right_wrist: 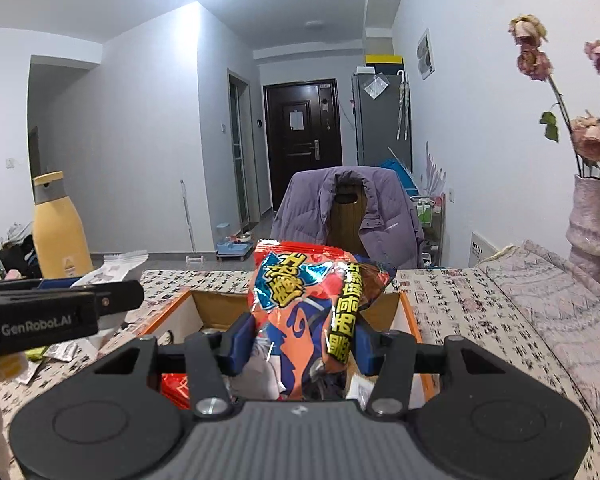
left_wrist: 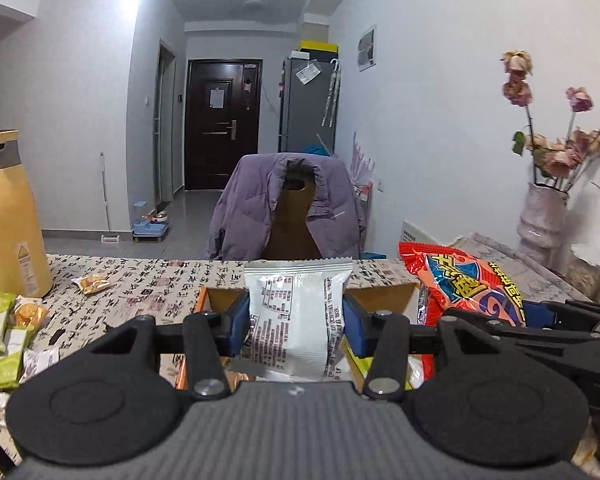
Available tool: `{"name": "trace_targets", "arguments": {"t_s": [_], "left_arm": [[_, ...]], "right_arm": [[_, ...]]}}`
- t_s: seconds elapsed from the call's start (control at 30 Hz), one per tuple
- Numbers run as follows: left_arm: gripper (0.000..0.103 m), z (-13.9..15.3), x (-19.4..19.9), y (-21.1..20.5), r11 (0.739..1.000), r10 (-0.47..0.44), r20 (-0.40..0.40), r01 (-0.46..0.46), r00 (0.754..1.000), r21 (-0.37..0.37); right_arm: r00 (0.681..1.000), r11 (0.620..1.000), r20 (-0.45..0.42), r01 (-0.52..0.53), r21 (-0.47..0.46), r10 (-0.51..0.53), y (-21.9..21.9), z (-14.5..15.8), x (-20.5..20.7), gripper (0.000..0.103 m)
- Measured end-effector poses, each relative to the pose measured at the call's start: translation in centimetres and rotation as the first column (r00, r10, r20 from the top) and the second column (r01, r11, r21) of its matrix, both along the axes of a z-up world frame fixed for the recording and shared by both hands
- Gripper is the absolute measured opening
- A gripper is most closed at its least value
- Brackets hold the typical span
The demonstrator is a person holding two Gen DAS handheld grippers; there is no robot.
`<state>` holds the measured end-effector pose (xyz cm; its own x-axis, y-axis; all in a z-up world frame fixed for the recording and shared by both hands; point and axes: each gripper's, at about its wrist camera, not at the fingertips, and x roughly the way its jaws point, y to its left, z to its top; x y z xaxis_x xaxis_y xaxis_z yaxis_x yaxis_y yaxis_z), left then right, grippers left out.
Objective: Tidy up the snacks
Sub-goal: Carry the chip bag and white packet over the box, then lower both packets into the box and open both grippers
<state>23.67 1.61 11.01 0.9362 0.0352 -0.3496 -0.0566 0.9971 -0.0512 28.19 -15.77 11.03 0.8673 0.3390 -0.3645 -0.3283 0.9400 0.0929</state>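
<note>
The left gripper [left_wrist: 296, 330] has its blue pads pressed against both sides of a white snack packet [left_wrist: 298, 316], which stands upright between them, directly above the open cardboard box [left_wrist: 380, 298] with the orange rim. The right gripper [right_wrist: 302, 344] clamps a red and orange snack bag [right_wrist: 300, 316] with yellow lettering, also held upright over the same box, to the right of the white packet. Inside the box, beneath the bag, more wrapped snacks lie, though they are too hidden to name. The box sits on a table covered by a calligraphy-print cloth [left_wrist: 148, 280]. Left of the box, loose green snack bars [left_wrist: 4, 344] and small wrapped biscuits [left_wrist: 92, 283] lie on the cloth near a yellow bottle [left_wrist: 10, 216]. Beyond the box stands a chair draped with a purple jacket [left_wrist: 256, 208]; far right of the box, a vase of dried roses [left_wrist: 542, 220].
</note>
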Motion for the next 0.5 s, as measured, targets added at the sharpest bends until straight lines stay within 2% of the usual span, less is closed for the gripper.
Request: {"name": "trace_targets", "arguments": {"t_s": [0.17, 0.33, 0.5], "left_arm": [[0.048, -1.4, 3.9, 0.7, 0.999, 0.037, -0.045, -0.038, 0.998, -0.029], [0.048, -4.6, 7.5, 1.3, 0.997, 0.067, -0.144, -0.072, 0.987, -0.03], [0.048, -7.9, 9.1, 2.4, 0.994, 0.095, -0.22, -0.103, 0.971, -0.023]], "right_arm": [[0.999, 1.0, -0.029, 0.022, -0.016, -0.022, 1.4, -1.0, 3.8, 0.05], [0.994, 0.997, -0.083, 0.065, -0.029, -0.067, 1.8, -3.5, 7.0, 0.05], [0.989, 0.996, -0.124, 0.074, -0.04, -0.079, 1.6, -6.3, 8.4, 0.05]]}}
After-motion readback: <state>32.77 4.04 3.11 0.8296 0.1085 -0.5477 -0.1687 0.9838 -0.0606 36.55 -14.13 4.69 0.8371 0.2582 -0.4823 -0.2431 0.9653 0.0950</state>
